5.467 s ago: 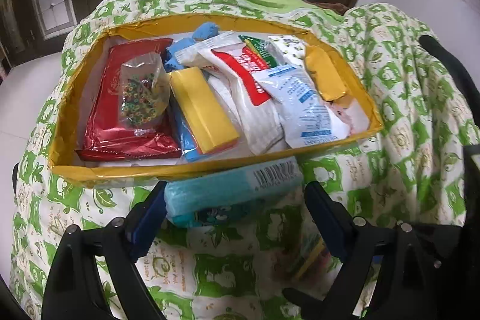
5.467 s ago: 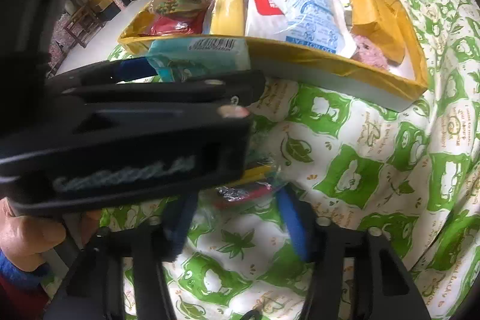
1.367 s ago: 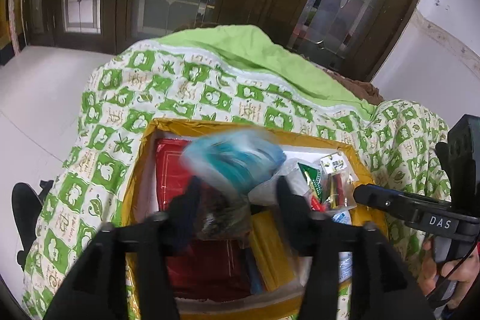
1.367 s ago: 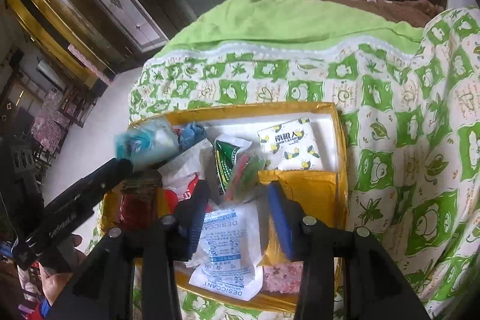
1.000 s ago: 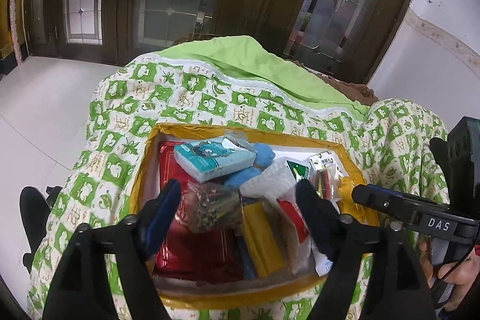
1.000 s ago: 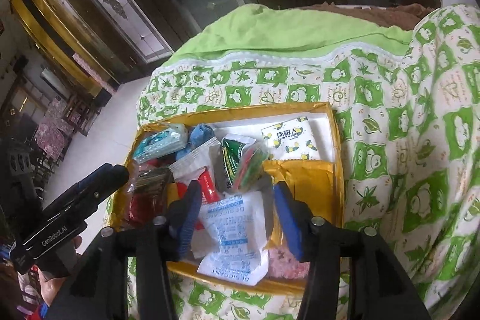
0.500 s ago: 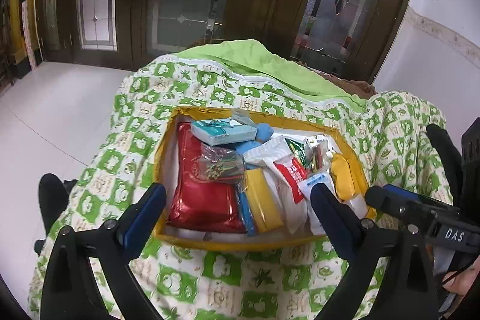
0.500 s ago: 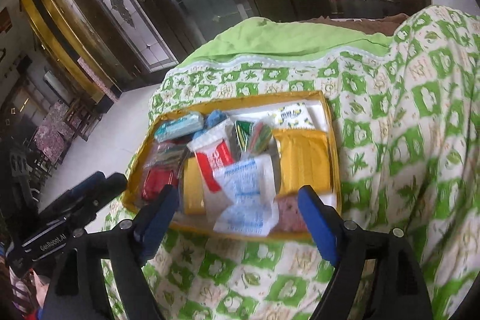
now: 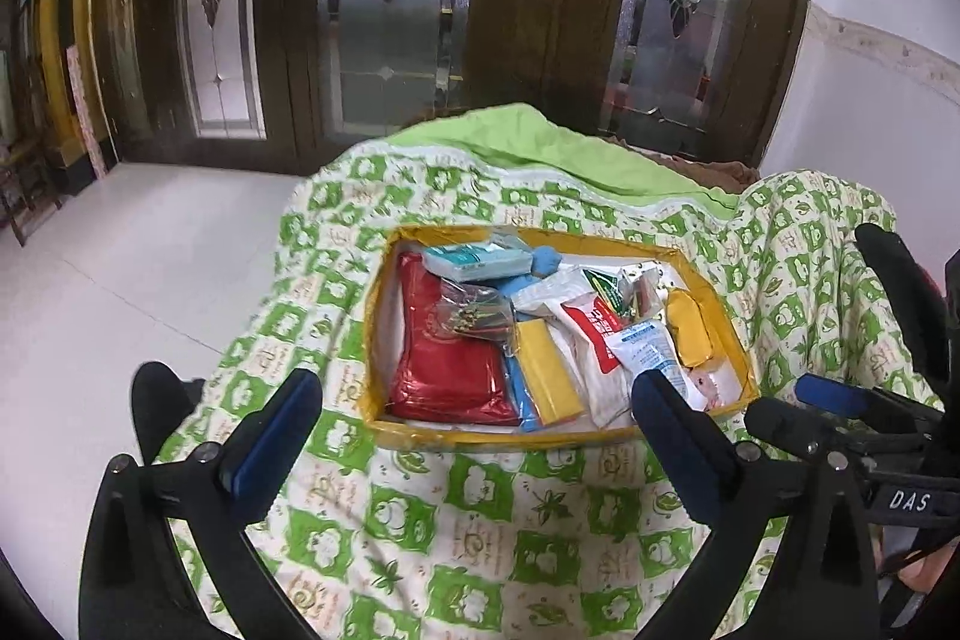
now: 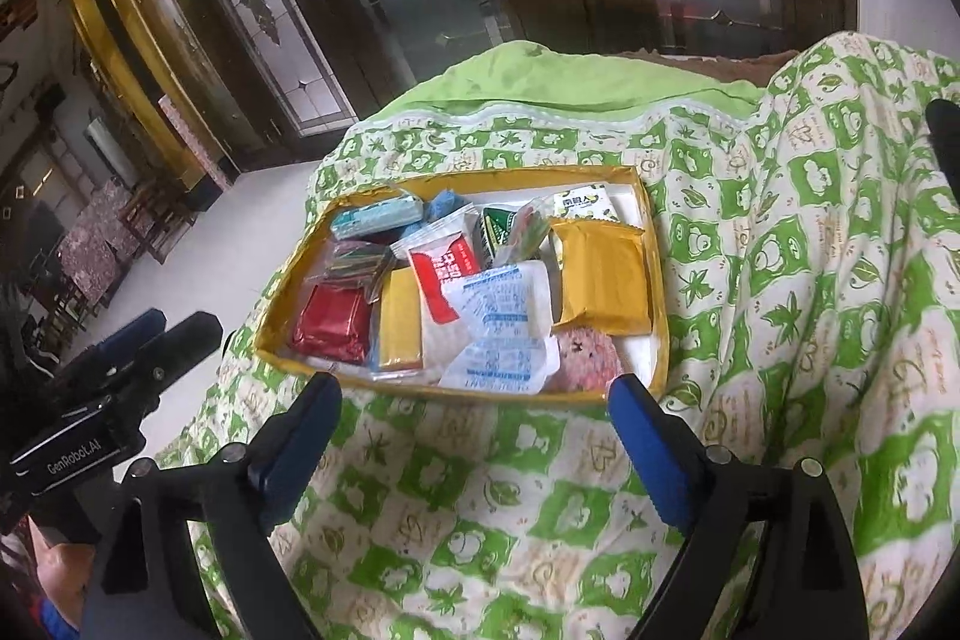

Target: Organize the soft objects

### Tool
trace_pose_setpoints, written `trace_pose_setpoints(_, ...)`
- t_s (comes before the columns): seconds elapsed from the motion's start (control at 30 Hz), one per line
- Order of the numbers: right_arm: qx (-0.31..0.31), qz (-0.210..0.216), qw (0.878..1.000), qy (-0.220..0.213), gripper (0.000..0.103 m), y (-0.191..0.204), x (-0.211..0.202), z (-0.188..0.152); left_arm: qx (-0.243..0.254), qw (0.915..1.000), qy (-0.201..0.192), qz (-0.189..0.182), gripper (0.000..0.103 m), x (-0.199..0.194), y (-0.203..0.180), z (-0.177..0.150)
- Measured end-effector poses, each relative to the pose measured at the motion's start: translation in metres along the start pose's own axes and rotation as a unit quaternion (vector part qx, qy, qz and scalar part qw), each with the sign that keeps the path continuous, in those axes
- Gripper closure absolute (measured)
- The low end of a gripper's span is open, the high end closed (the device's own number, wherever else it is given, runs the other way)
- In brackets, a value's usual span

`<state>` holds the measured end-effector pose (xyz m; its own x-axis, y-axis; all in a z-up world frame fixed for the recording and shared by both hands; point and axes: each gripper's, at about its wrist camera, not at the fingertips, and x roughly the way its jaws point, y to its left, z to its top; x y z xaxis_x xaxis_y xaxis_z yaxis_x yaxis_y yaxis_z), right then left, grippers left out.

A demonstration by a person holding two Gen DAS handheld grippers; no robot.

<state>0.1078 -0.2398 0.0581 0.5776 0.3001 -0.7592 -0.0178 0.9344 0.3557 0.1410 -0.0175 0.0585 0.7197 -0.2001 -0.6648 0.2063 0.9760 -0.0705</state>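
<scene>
Opening wide with nothing between their blue pads, the left gripper (image 9: 468, 436) and the right gripper (image 10: 474, 436) both hang over the green-and-white blanket (image 9: 480, 520), near of the yellow box (image 9: 492, 439). The base of each tool runs off the bottom edge of its own view, and of the person only a bit of a hand (image 10: 51, 574) shows at the left corner of the right view, too cut off to read.

Inside the box the soft packs lie heaped, so most are partly covered. The teal tissue pack (image 9: 477, 261) rests at the far left, on top of the red foil pouch (image 9: 447, 370), with a clear bag of small bits (image 9: 474, 313) overlapping both; its contents are too small to make out. A yellow block (image 9: 547, 376) lies beside white sachets (image 10: 498, 322), a mustard-yellow packet (image 10: 603, 280) sits at the right, and something pink and fuzzy (image 10: 585, 358) peeks out at the near right corner, mostly buried.

Five and a half seconds back the left gripper was clamped on the tissue pack just near of the box; now that pack lies in it, and both grippers have drawn back and up since a second ago, so the whole box shows.
</scene>
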Motion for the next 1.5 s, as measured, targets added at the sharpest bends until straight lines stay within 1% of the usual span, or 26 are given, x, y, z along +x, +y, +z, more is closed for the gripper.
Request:
trace_pose_setpoints(0.07, -0.004, -0.005, 1.0, -0.007, 0.001, 0.003, -0.006, -0.005, 0.004, 0.9999, -0.007, 0.009, 0.0, -0.008, -0.002, -0.002)
trace_pose_setpoints(0.23, -0.004, -0.012, 1.0, -0.019, 0.0, 0.006, -0.022, -0.014, -0.013, 0.9993, -0.03, 0.017, 0.0, -0.029, -0.001, -0.008)
trace_pose_setpoints(0.33, -0.007, -0.019, 0.999, -0.027, 0.0, 0.009, -0.03, -0.018, -0.017, 0.9985, -0.04, 0.035, 0.0, -0.039, 0.0, -0.012)
trace_pose_setpoints(0.43, -0.014, -0.027, 0.999, -0.032, 0.0, 0.014, -0.037, -0.023, -0.01, 0.9961, -0.043, 0.076, 0.0, -0.047, -0.004, -0.015)
trace_pose_setpoints(0.53, -0.016, -0.031, 0.999, -0.037, 0.0, 0.017, -0.045, -0.027, -0.001, 0.9908, -0.052, 0.125, 0.0, -0.056, -0.008, -0.018)
trace_pose_setpoints(0.57, -0.016, -0.033, 0.999, -0.039, 0.0, 0.019, -0.047, -0.028, 0.002, 0.9893, -0.055, 0.135, 0.0, -0.06, -0.01, -0.019)
trace_pose_setpoints(0.6, -0.016, -0.035, 0.998, -0.042, 0.0, 0.02, -0.05, -0.03, 0.006, 0.9895, -0.057, 0.133, 0.0, -0.063, -0.011, -0.02)
trace_pose_setpoints(0.73, -0.021, -0.056, 0.997, -0.05, 0.0, 0.027, -0.062, -0.034, 0.009, 0.9933, -0.05, 0.104, 0.0, -0.072, -0.015, -0.022)
trace_pose_setpoints(0.87, -0.018, -0.067, 0.996, -0.051, 0.0, 0.03, -0.073, -0.038, 0.004, 0.9952, -0.043, 0.088, 0.0, -0.079, -0.016, -0.024)
trace_pose_setpoints(0.97, -0.014, -0.072, 0.996, -0.054, 0.0, 0.032, -0.08, -0.041, 0.005, 0.9954, -0.038, 0.087, 0.0, -0.081, -0.017, -0.026)
trace_pose_setpoints(1.1, -0.014, -0.071, 0.996, -0.06, 0.0, 0.036, -0.09, -0.043, 0.002, 0.9966, -0.032, 0.077, 0.0, -0.085, -0.018, -0.03)
trace_pose_setpoints(1.17, -0.016, -0.069, 0.995, -0.064, 0.0, 0.04, -0.094, -0.045, 0.004, 0.9966, -0.033, 0.075, 0.0, -0.088, -0.02, -0.031)
trace_pose_setpoints(1.33, -0.022, -0.078, 0.994, -0.069, 0.0, 0.046, -0.101, -0.05, 0.017, 0.9955, -0.039, 0.085, 0.0, -0.096, -0.025, -0.034)
trace_pose_setpoints(1.5, -0.021, -0.085, 0.993, -0.077, 0.0, 0.047, -0.107, -0.054, 0.019, 0.9951, -0.046, 0.085, 0.0, -0.101, -0.027, -0.033)
